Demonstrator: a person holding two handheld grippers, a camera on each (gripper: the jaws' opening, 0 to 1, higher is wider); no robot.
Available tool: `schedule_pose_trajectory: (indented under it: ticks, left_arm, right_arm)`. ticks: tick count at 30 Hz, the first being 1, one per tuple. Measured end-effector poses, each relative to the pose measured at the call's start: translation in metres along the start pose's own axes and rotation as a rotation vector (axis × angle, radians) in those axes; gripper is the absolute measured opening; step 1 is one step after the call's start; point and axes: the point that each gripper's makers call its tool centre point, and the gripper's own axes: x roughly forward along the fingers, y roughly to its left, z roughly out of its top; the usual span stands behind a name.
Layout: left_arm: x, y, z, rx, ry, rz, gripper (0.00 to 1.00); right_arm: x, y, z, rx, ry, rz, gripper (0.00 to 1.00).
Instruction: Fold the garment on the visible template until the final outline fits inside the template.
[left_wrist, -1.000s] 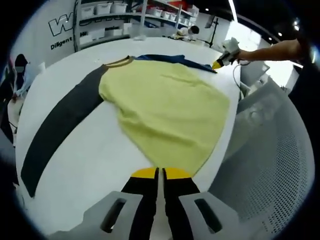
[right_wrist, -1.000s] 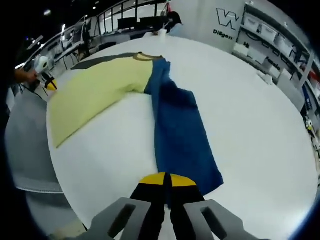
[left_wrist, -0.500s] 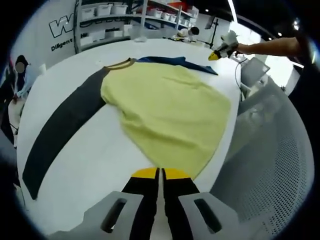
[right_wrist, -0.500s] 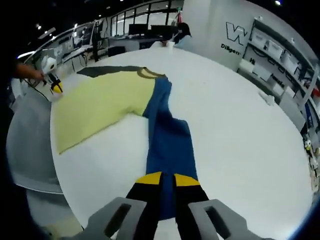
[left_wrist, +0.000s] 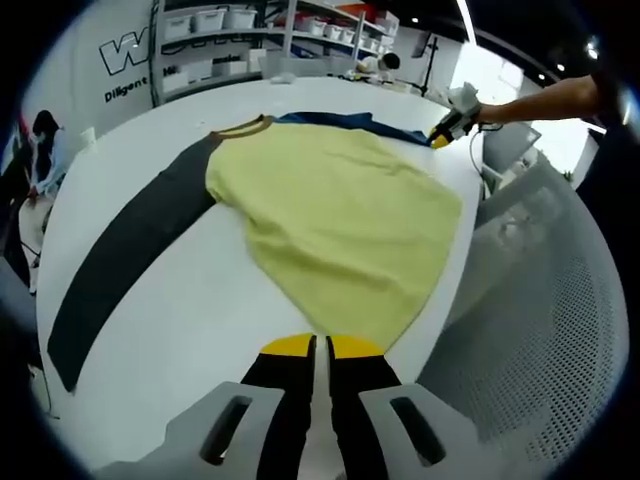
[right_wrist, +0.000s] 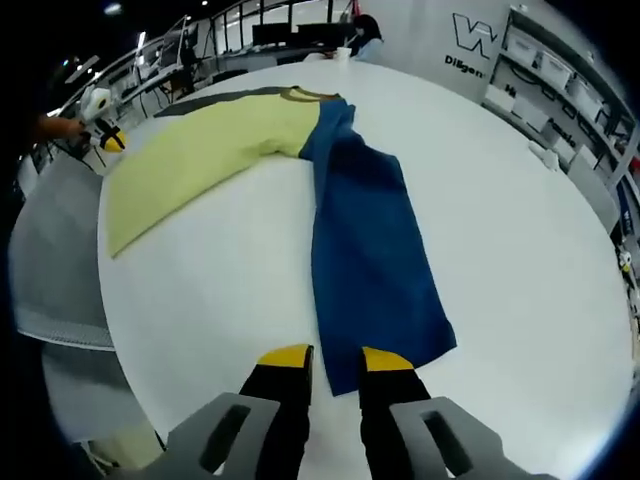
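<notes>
The far white wall bears a large outlined "W" with "Diligent" readable beneath it in the left gripper view; the rest is cut off.

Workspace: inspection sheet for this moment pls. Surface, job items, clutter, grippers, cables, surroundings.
Surface: white table, garment spread flat on it; no template outline can be made out.
Job's things: garment with yellow body, dark grey sleeve stretched out, blue sleeve stretched out; not yet folded.
Clutter: nothing seen on the table besides the garment.
Grippers: left gripper jaws together at the yellow hem, grip unclear; right gripper jaws apart at the blue sleeve's end.
Cables: nothing seen.
Surroundings: perforated grey panel beside the table, shelving with bins, person seated at the far side.
</notes>
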Motion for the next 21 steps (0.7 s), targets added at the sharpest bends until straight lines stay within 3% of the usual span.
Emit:
schedule_pose_trajectory:
  ticks: [3, 6, 9, 11, 15, 21]
  left_arm:
    - [-0.001, 0.001, -0.001, -0.001, 0.001, 0.003, 0.05]
    - [-0.002, 0.001, 0.000, -0.001, -0.002, 0.007, 0.04]
    - [-0.002, 0.001, 0.001, 0.002, -0.003, 0.009, 0.04]
    - [-0.002, 0.001, 0.002, 0.003, -0.004, 0.010, 0.04]
    - [-0.002, 0.003, 0.003, 0.000, -0.010, 0.014, 0.04]
    - [-0.002, 0.003, 0.004, 0.008, -0.008, 0.013, 0.04]
  right_arm:
    - [0.000, -0.003, -0.001, -0.068, 0.013, -0.018, 0.00]
    - [0.001, -0.003, -0.001, -0.068, 0.030, -0.027, 0.00]
    - [0.000, -0.001, 0.000, -0.016, 0.055, -0.020, 0.00]
    - [-0.002, 0.002, 0.007, -0.001, 0.037, 0.002, 0.00]
    - [-0.013, 0.001, 0.035, 0.019, -0.039, 0.023, 0.00]
    - [-0.037, -0.016, 0.083, 0.043, -0.152, 0.007, 0.00]
